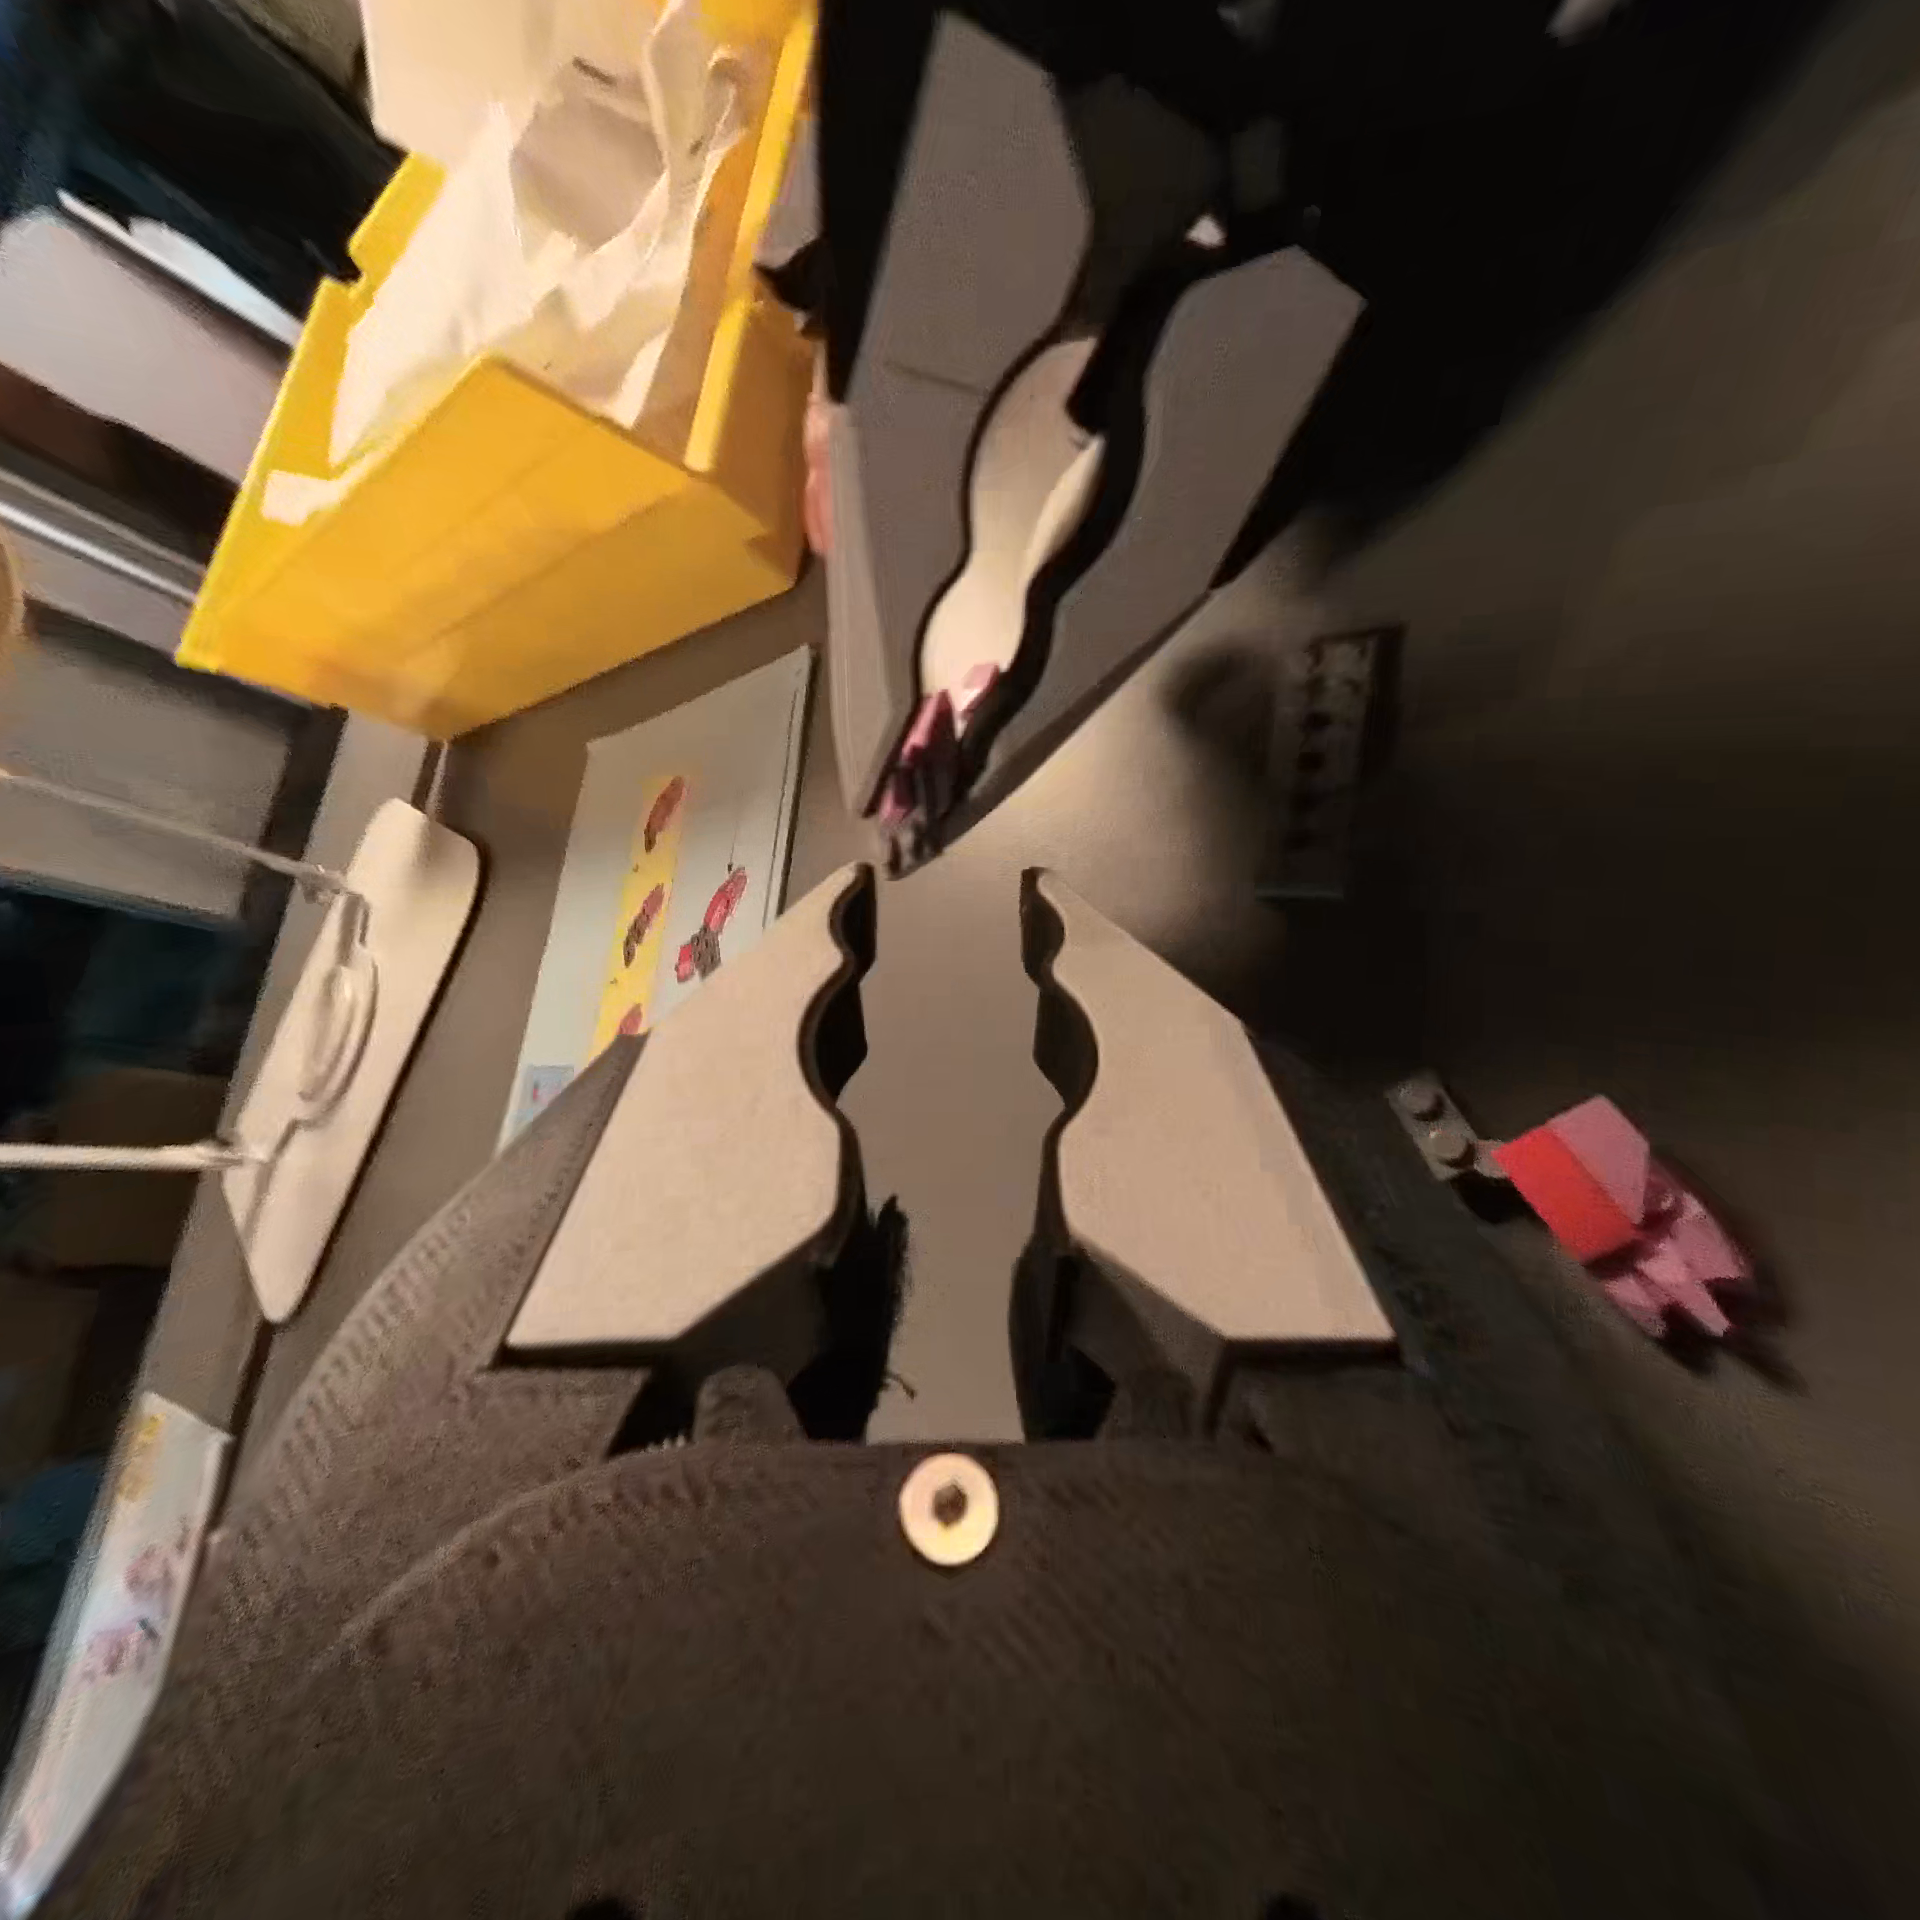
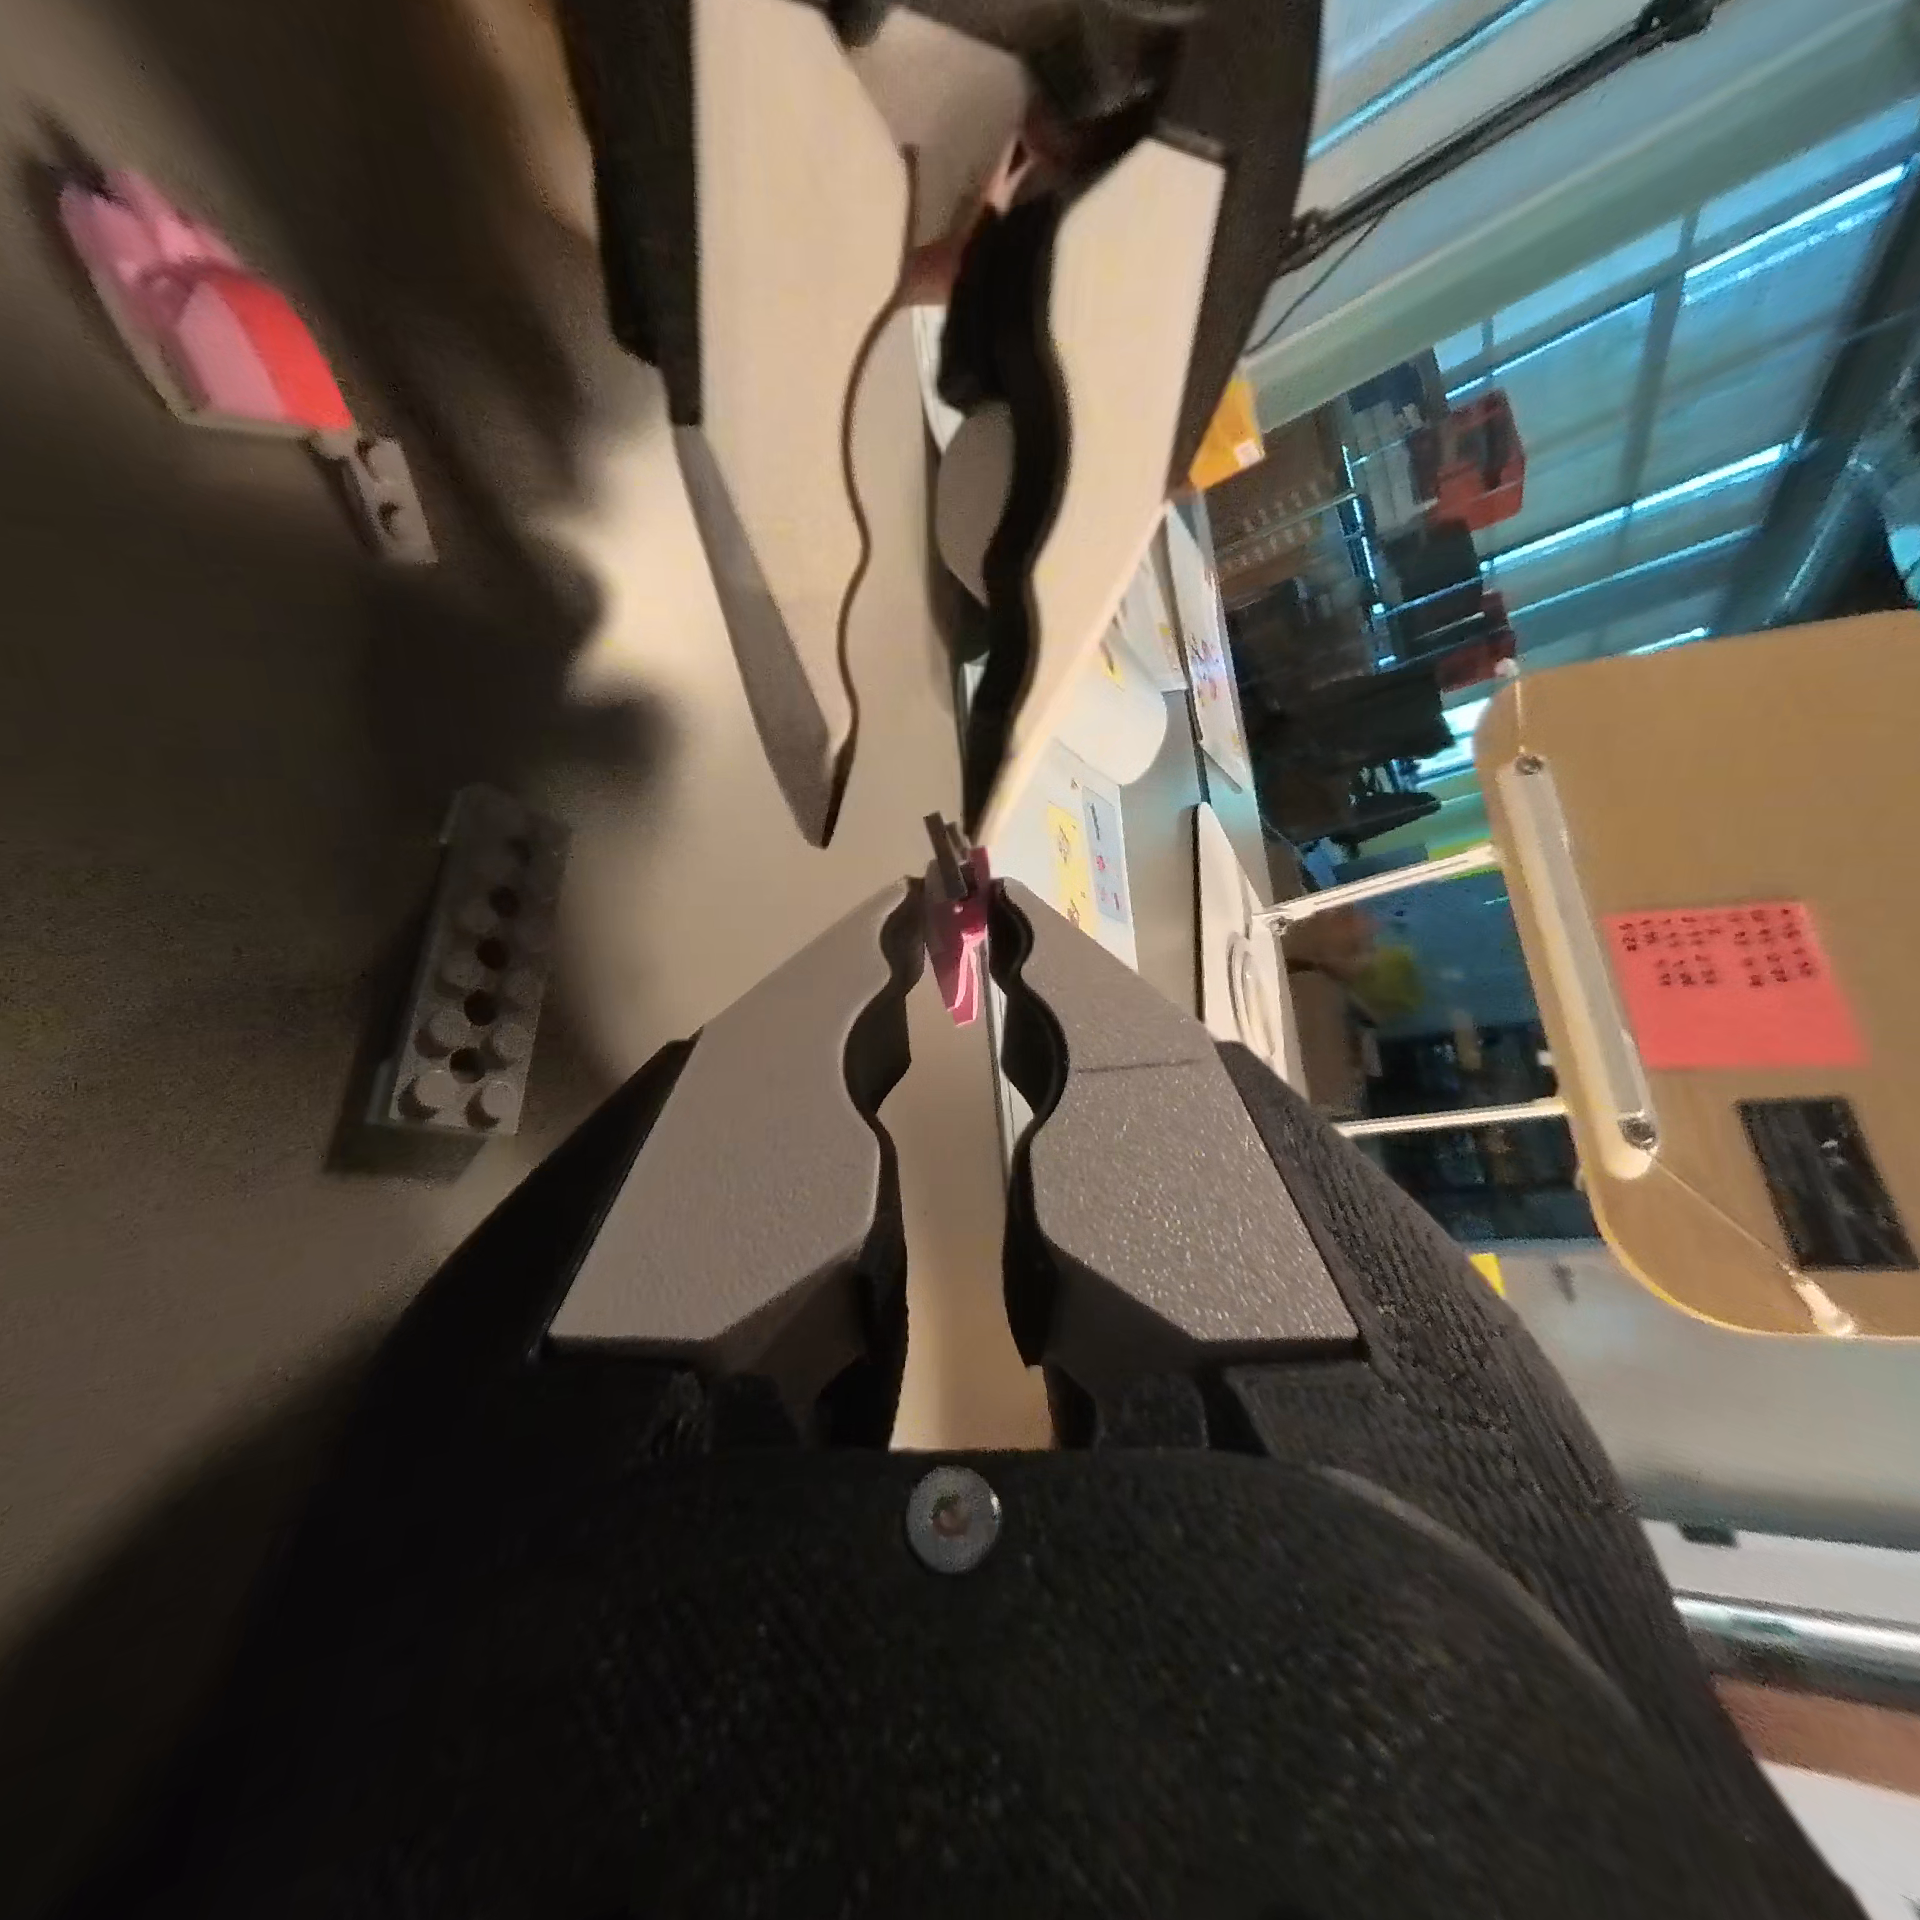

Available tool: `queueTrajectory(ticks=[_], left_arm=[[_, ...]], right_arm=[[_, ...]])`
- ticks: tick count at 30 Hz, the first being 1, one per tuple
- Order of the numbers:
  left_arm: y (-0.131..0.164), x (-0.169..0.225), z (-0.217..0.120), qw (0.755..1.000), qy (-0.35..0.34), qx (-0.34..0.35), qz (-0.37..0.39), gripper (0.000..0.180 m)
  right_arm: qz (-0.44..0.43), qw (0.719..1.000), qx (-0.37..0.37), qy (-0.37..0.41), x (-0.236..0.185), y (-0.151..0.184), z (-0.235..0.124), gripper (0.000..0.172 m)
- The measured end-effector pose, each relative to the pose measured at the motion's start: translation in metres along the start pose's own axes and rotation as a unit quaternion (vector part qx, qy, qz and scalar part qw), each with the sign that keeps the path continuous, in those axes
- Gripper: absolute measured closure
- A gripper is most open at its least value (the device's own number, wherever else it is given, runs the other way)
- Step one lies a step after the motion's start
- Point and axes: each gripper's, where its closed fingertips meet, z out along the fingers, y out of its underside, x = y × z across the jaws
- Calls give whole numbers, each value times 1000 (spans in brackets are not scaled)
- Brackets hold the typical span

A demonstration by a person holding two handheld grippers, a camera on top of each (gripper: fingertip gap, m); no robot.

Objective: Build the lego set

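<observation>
On my left, the left tool stood partly open, its two pale fingers apart with only bare counter showing between them; it had hold of nothing. Its tips sat just beside the small pink and dark brick piece, but I could not tell whether its left fingertip touched it. Off to that tool's left lay a printed sheet with brick pictures, a yellow bin holding white plastic bags, and a pale flat stand.

On my right, the right tool was nearly closed, its fingertips pinched on that same pink and dark brick piece, which stuck out a little beyond the tips. The left tool's fingers hung just past it from above in that view, spread apart.

On the counter to the side lay a long grey studded brick, and farther off a pink and red brick assembly with a small grey plate attached. Both were well apart from the two tools.
</observation>
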Motion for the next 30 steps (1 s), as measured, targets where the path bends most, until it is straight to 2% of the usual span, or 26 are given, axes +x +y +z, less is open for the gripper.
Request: queueTrajectory(ticks=[5,10,13,22,24,27,30], left_arm=[[-12,-7,-6,996,-54,34,59,164],[-17,-11,-9,992,-83,39,84,177],[-19,-15,-10,992,-96,41,73,172],[-17,-14,-9,995,-76,43,52,166],[-14,-18,-11,995,-75,43,40,152],[-14,-22,-16,996,-70,48,26,143],[-17,-20,-21,995,-69,58,48,153]], right_arm=[[33,999,3,-2,3,-1,0,162],[58,998,9,3,6,-4,0,163],[60,998,10,7,7,-5,0,163],[16,1000,-9,16,5,-6,3,164],[37,999,-5,3,2,-7,4,163],[79,997,15,-9,2,-13,5,163],[120,992,34,-15,5,-17,4,163]])
